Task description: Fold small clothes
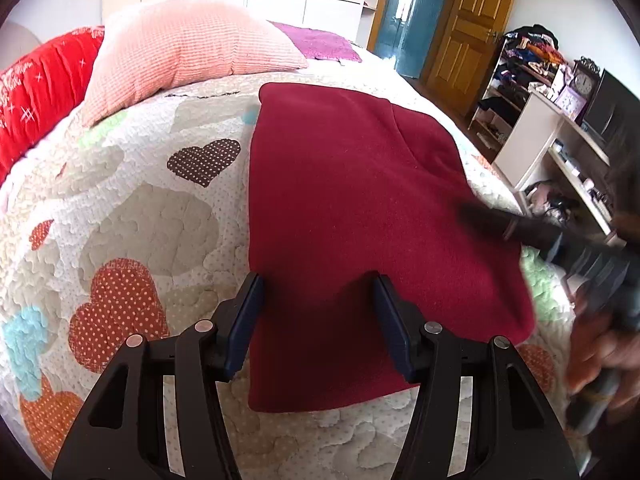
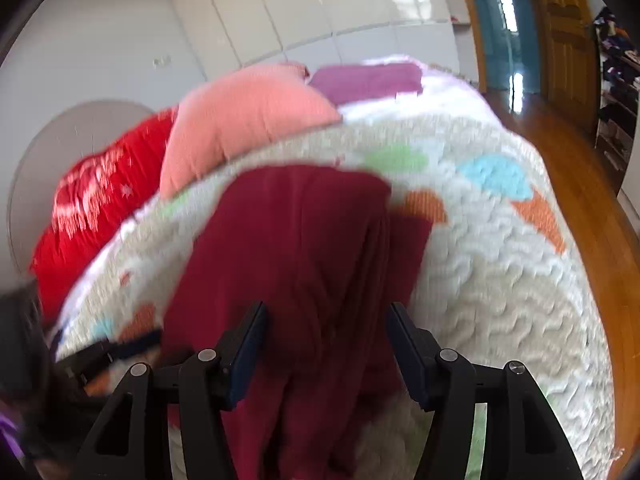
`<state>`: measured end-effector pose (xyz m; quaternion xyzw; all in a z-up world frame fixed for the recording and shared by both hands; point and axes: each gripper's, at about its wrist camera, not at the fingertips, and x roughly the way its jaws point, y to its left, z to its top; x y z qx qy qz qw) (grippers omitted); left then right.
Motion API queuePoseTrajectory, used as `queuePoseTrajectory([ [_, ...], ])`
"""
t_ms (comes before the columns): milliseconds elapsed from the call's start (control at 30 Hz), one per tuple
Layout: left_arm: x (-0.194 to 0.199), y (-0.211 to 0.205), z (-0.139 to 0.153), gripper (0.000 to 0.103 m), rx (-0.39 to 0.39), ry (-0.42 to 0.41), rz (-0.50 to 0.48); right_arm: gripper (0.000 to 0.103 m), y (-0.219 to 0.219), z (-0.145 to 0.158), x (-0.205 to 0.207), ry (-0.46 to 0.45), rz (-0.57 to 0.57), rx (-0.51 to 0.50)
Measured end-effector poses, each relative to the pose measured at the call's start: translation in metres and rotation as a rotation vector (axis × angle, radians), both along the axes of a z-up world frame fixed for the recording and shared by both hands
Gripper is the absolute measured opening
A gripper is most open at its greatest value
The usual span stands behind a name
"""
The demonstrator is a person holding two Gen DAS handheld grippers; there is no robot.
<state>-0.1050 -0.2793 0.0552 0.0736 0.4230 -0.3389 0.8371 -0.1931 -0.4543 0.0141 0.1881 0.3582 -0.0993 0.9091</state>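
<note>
Dark red garment (image 1: 352, 208) lies on the heart-print quilt (image 1: 160, 208) approx mid-bed, already folded into a rough rectangle w/ a flap visible across the top right, so at least one fold looks done; near edge and left edge look straight, right side less tidy. Judging from this, task is partway to late: prob one more fold (halving it) or just smoothing left, can't say which. Left gripper (image 1: 318, 280) hovers over the near part of the garment, jaws spread wide, cloth seen between them but nothing pinched; whether the tips touch the fabric can't be told. Right gripper (image 2: 326, 308) also has jaws wide apart, over the garment's right-hand side where the cloth bunches into lengthwise creases; holds nothing, contact unclear as right wrist view is motion-blurred. In the left wrist view it shows as a dark blur at the garment's right edge. Pink pillow (image 1: 188, 52) and red pillow (image 1: 44, 92) sit at the head end, well apart from the garment
</note>
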Motion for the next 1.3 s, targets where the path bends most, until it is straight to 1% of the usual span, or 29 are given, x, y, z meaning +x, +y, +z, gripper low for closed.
queuePoseTrajectory([
  [67,0.004,0.006,0.005,0.057,-0.046,0.021,-0.01,0.061,-0.008,-0.009,-0.007,-0.039,-0.019,0.079],
  [133,0.009,0.014,0.009,0.057,-0.094,0.033,-0.006,0.069,-0.015,-0.008,-0.016,-0.085,-0.045,0.141],
  [167,0.013,0.017,0.01,0.062,-0.113,0.042,0.003,0.071,-0.018,-0.009,-0.02,-0.104,-0.054,0.151],
  [200,0.017,0.019,0.01,0.072,-0.13,0.052,0.012,0.075,-0.019,-0.01,-0.02,-0.114,-0.053,0.156],
  [267,0.029,0.021,0.007,0.078,-0.193,0.093,0.033,0.081,-0.022,-0.017,-0.014,-0.107,-0.05,0.169],
  [300,0.034,0.019,0.003,0.078,-0.208,0.117,0.033,0.088,-0.026,-0.023,-0.009,-0.094,-0.053,0.183],
  [333,0.041,0.014,-0.005,0.078,-0.207,0.16,0.029,0.093,-0.029,-0.028,-0.004,-0.104,-0.057,0.211],
  [367,0.047,0.008,-0.014,0.078,-0.194,0.206,0.027,0.094,-0.033,-0.032,-0.001,-0.126,-0.052,0.25],
  [400,0.049,0.004,-0.021,0.078,-0.2,0.241,0.026,0.094,-0.033,-0.032,0.001,-0.135,-0.046,0.259],
  [433,0.051,0.002,-0.026,0.079,-0.224,0.272,0.021,0.08,-0.03,-0.031,0.004,-0.139,-0.029,0.259],
  [467,0.052,0.001,-0.029,0.079,-0.24,0.281,0.019,0.068,-0.026,-0.03,0.008,-0.141,0.0,0.271],
  [500,0.05,0.0,-0.026,0.075,-0.233,0.264,0.017,0.065,-0.023,-0.029,0.008,-0.142,-0.015,0.257],
  [533,0.047,0.0,-0.022,0.071,-0.225,0.249,0.008,0.058,-0.019,-0.026,0.007,-0.133,-0.02,0.245],
  [567,0.044,0.002,-0.018,0.062,-0.223,0.237,-0.001,0.053,-0.017,-0.023,0.003,-0.139,-0.026,0.238],
  [600,0.04,0.007,-0.012,0.056,-0.225,0.227,-0.015,0.047,-0.013,-0.017,-0.003,-0.157,-0.027,0.238],
  [633,0.035,0.013,-0.005,0.054,-0.229,0.225,-0.03,0.044,-0.008,-0.011,-0.01,-0.176,-0.015,0.251],
  [700,0.021,0.029,0.008,0.053,-0.227,0.22,-0.039,0.043,0.01,-0.001,-0.023,-0.192,0.023,0.264],
  [733,0.009,0.041,0.017,0.053,-0.221,0.197,-0.045,0.043,0.023,0.003,-0.03,-0.193,0.047,0.254],
  [767,-0.004,0.053,0.024,0.053,-0.206,0.171,-0.052,0.043,0.04,0.006,-0.04,-0.187,0.081,0.237],
  [833,-0.026,0.075,0.03,0.053,-0.163,0.148,-0.06,0.043,0.064,0.003,-0.056,-0.165,0.109,0.25],
  [900,-0.055,0.102,0.027,0.053,-0.135,0.159,-0.053,0.043,0.087,-0.007,-0.076,-0.142,0.128,0.279],
  [967,-0.081,0.121,0.015,0.053,-0.103,0.182,-0.061,0.049,0.099,-0.02,-0.095,-0.109,0.096,0.296],
  [1000,-0.089,0.125,0.011,0.053,-0.089,0.179,-0.059,0.054,0.1,-0.022,-0.101,-0.1,0.077,0.294],
  [1033,-0.098,0.13,0.009,0.053,-0.069,0.15,-0.048,0.056,0.099,-0.021,-0.109,-0.106,0.052,0.292],
  [1067,-0.106,0.135,0.011,0.053,-0.057,0.106,-0.035,0.056,0.097,-0.017,-0.118,-0.132,0.033,0.294],
  [1133,-0.115,0.138,0.021,0.053,-0.045,0.035,-0.011,0.056,0.094,0.0,-0.128,-0.188,0.008,0.29],
  [1167,-0.117,0.14,0.026,0.053,-0.047,0.006,-0.003,0.056,0.094,0.01,-0.127,-0.205,0.005,0.271],
  [1233,-0.122,0.14,0.041,0.053,-0.076,-0.053,0.0,0.056,0.096,0.025,-0.117,-0.22,0.002,0.211],
  [1300,-0.121,0.137,0.044,0.053,-0.078,-0.076,-0.001,0.056,0.093,0.029,-0.096,-0.191,-0.017,0.174],
])
